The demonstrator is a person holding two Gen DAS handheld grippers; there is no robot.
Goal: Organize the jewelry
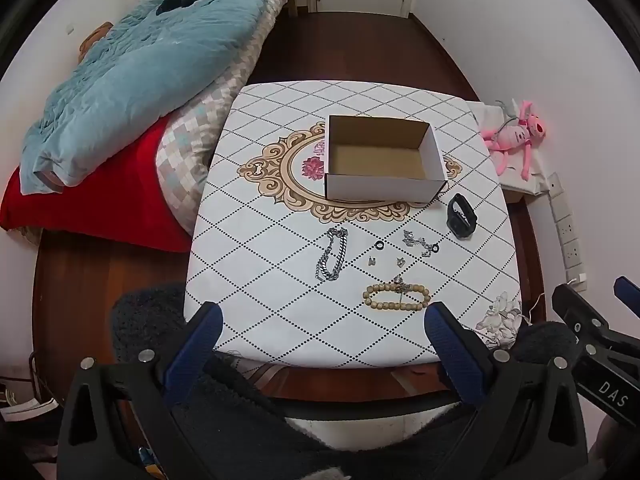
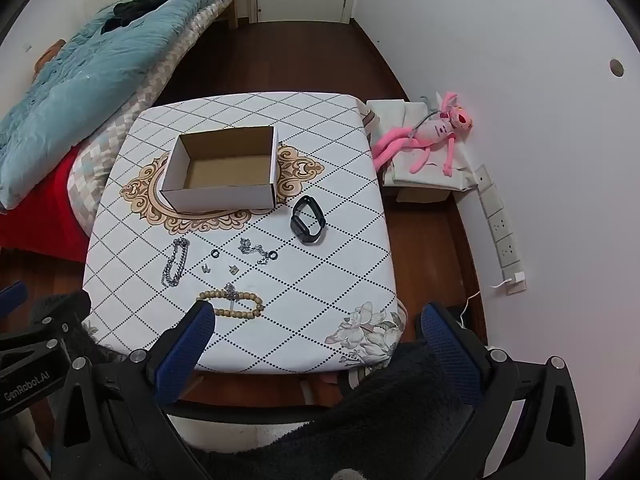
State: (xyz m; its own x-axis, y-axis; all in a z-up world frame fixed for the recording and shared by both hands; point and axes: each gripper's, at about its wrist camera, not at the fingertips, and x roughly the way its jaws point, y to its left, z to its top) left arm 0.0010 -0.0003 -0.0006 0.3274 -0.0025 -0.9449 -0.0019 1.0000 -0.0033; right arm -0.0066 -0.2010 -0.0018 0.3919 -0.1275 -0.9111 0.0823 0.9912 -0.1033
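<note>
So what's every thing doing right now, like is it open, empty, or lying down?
White cardboard box: open, empty.
Black smart band: lying on the table, strap looped.
Silver chain bracelet: lying stretched out, outside the box.
Wooden bead bracelet: lying flat, outside the box.
Left gripper: open, holding nothing.
Right gripper: open, holding nothing.

You cannot tell what the two tiny silver pieces are; they are too small. The left gripper's finger hides one end of the bead bracelet. The picture's edge cuts off the red blanket.
</note>
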